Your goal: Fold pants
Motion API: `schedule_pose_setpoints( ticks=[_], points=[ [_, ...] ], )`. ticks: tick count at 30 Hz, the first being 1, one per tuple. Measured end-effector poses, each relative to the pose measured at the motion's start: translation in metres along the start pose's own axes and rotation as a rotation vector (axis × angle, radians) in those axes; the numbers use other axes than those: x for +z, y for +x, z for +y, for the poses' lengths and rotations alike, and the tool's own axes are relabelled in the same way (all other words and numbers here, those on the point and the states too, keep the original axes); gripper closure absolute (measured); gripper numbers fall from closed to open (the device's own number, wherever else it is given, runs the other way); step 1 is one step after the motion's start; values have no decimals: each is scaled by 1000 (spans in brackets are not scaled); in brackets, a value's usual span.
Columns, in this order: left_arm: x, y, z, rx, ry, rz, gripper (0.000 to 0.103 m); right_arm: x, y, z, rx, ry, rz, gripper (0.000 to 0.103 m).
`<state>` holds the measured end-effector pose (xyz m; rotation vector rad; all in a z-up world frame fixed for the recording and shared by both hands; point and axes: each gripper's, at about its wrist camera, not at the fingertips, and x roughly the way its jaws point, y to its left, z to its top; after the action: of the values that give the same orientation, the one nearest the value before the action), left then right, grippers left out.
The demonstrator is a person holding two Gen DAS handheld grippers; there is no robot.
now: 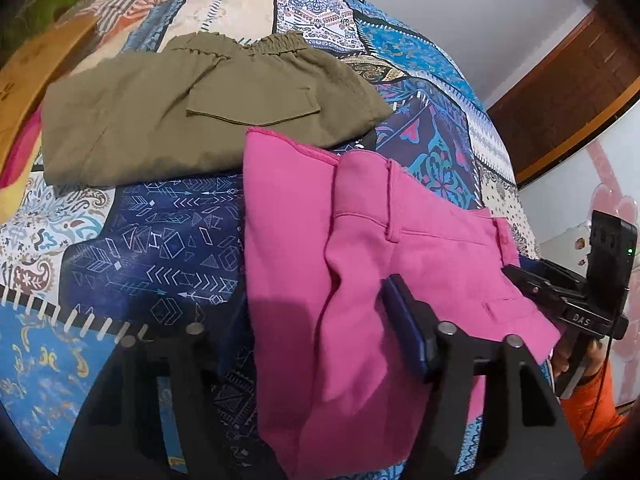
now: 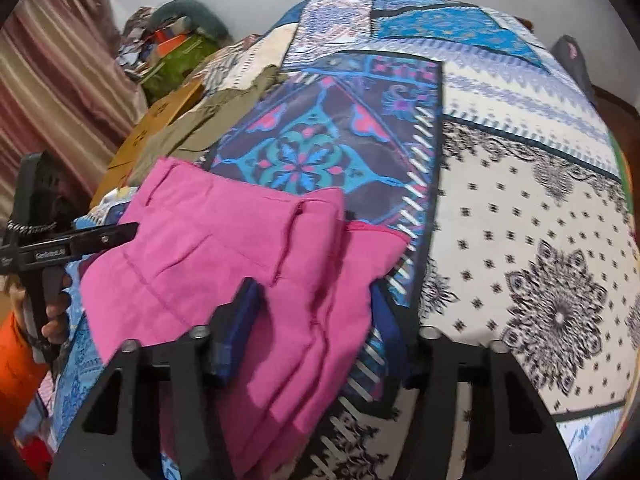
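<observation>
The pink pants (image 1: 360, 264) lie folded on the patchwork bedspread (image 1: 160, 248), waistband toward the right. My left gripper (image 1: 320, 344) straddles their near left part; its right blue pad (image 1: 404, 324) rests on the cloth, the left finger is hidden, and the jaws stand wide apart. My right gripper (image 2: 308, 328) straddles the other end of the pink pants (image 2: 224, 248); its left blue pad (image 2: 236, 328) lies on the cloth and its right finger (image 2: 388, 320) is beside the pants' edge, jaws wide. Each gripper shows in the other's view: the right gripper (image 1: 568, 300), the left gripper (image 2: 80, 244).
Folded olive-green pants (image 1: 192, 116) lie on the bedspread beyond the pink ones. A wooden headboard (image 1: 36, 68) and a pile of clutter (image 2: 172, 52) stand at the left. A striped curtain (image 2: 52, 80) hangs left; a wooden door (image 1: 568, 92) is at the right.
</observation>
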<state>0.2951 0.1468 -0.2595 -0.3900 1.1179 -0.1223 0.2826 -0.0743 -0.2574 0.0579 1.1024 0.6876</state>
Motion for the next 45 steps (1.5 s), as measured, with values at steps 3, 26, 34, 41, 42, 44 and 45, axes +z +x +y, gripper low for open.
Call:
schedule_pose_setpoints(
  ticks=[3, 26, 34, 41, 42, 44, 45],
  points=[
    [-1, -3, -8, 26, 35, -10, 49, 1, 1, 8, -2, -23, -9, 74],
    [-22, -79, -47, 188, 226, -166, 95, 13, -52, 65, -50, -143, -156, 91],
    [6, -116, -30, 164, 190, -263, 95, 50, -65, 91, -29, -148, -246, 91],
    [48, -138, -3, 166, 147, -336, 95, 96, -52, 113, -36, -183, -306, 91],
    [56, -139, 2, 171, 143, -342, 95, 106, -46, 115, -39, -189, -308, 91],
    [69, -138, 11, 186, 138, -348, 95, 121, -35, 117, -41, -194, -308, 91],
    [76, -137, 15, 193, 135, -349, 95, 128, -29, 118, -40, -197, -308, 91]
  ],
)
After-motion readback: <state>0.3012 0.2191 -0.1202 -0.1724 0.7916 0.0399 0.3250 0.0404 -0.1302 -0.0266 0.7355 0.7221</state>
